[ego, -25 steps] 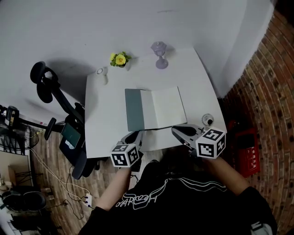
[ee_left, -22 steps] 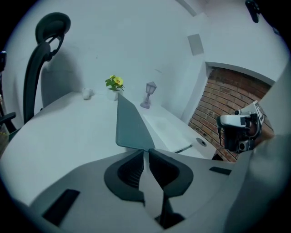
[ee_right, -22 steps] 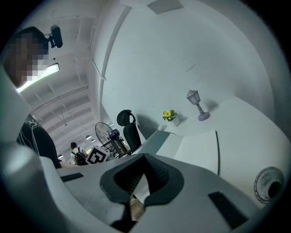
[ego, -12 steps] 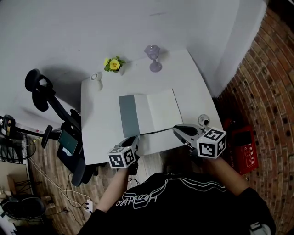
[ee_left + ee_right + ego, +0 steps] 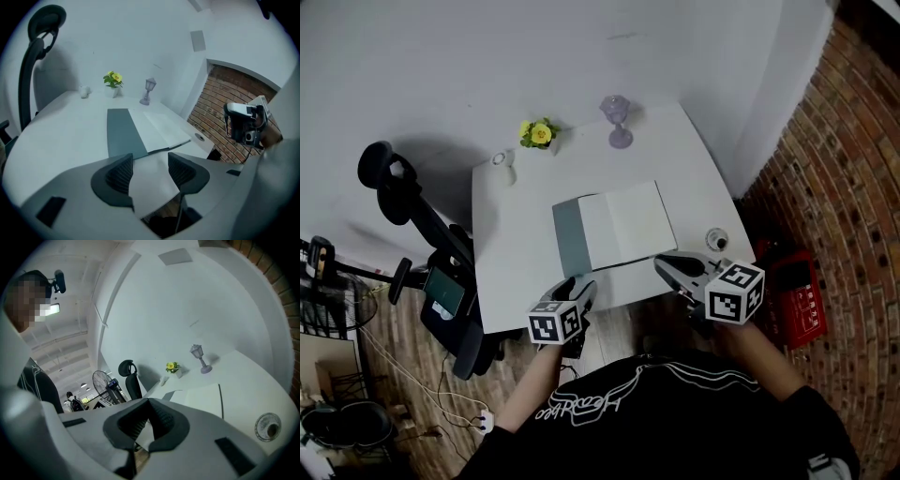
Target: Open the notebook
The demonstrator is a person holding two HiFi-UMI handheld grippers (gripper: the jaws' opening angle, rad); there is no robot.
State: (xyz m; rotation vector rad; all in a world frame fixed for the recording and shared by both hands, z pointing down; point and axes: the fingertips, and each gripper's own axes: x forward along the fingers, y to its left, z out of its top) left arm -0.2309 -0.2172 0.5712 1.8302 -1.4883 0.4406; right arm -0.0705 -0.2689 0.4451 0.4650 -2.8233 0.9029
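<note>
The notebook (image 5: pixel 614 230) lies open and flat on the white table (image 5: pixel 514 267), its grey-green cover (image 5: pixel 568 239) turned out to the left and white pages on the right. My left gripper (image 5: pixel 583 286) hovers at the table's near edge, just short of the notebook's near left corner. Its jaws are opening, with only bare table between them (image 5: pixel 150 161). In the left gripper view the notebook (image 5: pixel 140 131) lies just ahead. My right gripper (image 5: pixel 673 266) is by the near right corner, fingertips together and holding nothing (image 5: pixel 149 403).
At the table's far edge stand a purple lantern (image 5: pixel 618 120), a small pot of yellow flowers (image 5: pixel 539 134) and a little white object (image 5: pixel 503 159). A round disc (image 5: pixel 717 239) lies near my right gripper. An office chair (image 5: pixel 422 244) stands left; a red crate (image 5: pixel 789 291) right.
My left gripper's jaws have gone from shut to apart at the notebook's near left corner. The right gripper rose slightly. The notebook stays open.
</note>
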